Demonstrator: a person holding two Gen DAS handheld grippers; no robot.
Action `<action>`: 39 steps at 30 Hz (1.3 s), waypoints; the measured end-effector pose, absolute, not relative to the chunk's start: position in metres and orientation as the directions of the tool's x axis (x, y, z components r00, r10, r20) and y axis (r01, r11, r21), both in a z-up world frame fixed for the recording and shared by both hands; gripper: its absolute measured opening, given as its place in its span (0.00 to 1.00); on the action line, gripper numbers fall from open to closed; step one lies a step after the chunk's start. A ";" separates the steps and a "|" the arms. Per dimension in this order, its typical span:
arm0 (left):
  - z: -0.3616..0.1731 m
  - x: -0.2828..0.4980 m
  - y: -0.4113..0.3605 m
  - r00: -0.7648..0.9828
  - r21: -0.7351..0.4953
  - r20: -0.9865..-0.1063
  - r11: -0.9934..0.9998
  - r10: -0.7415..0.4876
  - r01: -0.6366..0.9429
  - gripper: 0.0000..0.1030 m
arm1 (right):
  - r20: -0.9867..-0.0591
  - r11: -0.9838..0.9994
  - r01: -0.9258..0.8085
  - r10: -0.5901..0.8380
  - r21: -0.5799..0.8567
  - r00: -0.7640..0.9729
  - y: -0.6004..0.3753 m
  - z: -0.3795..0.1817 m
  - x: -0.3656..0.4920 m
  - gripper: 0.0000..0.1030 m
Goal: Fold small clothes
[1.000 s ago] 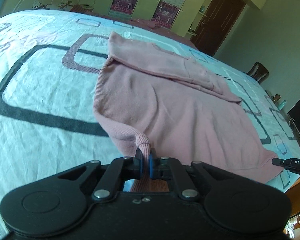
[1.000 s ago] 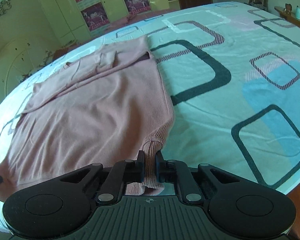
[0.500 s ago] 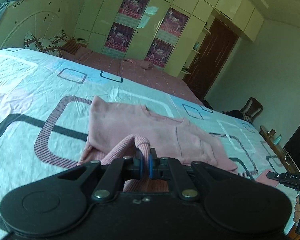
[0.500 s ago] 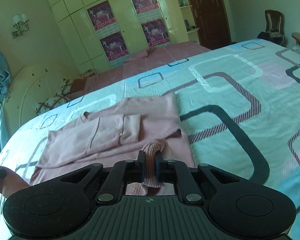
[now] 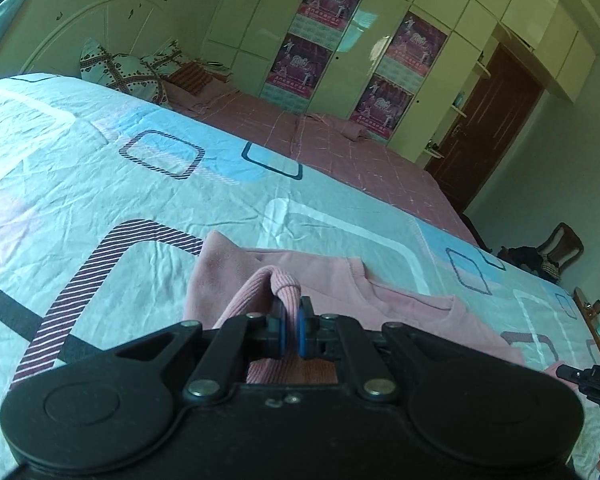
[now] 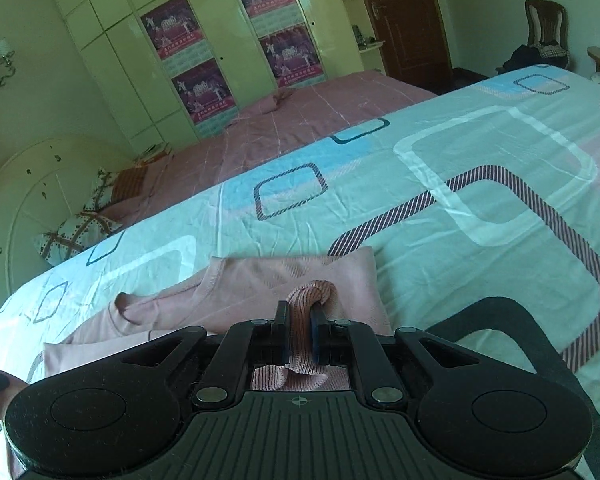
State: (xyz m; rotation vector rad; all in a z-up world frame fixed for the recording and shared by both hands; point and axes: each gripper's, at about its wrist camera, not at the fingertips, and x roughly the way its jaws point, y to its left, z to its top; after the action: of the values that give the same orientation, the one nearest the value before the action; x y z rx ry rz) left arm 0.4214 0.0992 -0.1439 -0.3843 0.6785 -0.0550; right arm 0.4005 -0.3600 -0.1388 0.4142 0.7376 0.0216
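A pink sweater lies on the patterned bed sheet, its shoulders and neckline at the far side. My left gripper is shut on the ribbed hem at one bottom corner, held over the sweater's upper part. In the right wrist view the same pink sweater shows below my right gripper, which is shut on the other ribbed hem corner. The pinched hem loops up above both pairs of fingers. The sweater's lower part is hidden under the gripper bodies. The right gripper's tip shows at the left wrist view's right edge.
Beyond the sheet lies a pink checked bedspread with a crumpled pink cloth. Patterned pillows rest by the white headboard. A wardrobe with posters, a brown door and a chair line the walls.
Both grippers have carried the hem corners forward over the sweater toward its neckline. The spread-out body, visible earlier, is now folded beneath the grippers and mostly out of sight.
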 end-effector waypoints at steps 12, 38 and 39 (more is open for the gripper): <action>-0.160 0.441 0.098 0.767 -0.188 -0.637 0.980 -0.076 -0.060 0.78 | -0.687 0.893 0.167 0.190 0.418 0.701 -0.379 -0.177 0.446 0.50; -0.185 0.494 0.092 0.674 -0.120 -0.674 0.945 -0.301 0.303 0.65 | -0.659 0.936 -0.125 0.322 0.329 0.680 -0.365 -0.189 0.475 0.60; -0.189 0.498 0.090 0.659 -0.122 -0.685 0.941 -0.311 0.317 0.58 | -0.667 0.938 -0.145 0.327 0.314 0.669 -0.362 -0.191 0.477 0.60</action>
State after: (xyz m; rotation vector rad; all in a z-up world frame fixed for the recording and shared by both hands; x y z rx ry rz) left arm 0.4982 0.0901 -0.1887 0.0082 0.7736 -0.3550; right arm 0.4773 -0.3621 -0.1907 0.2436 0.7958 0.2690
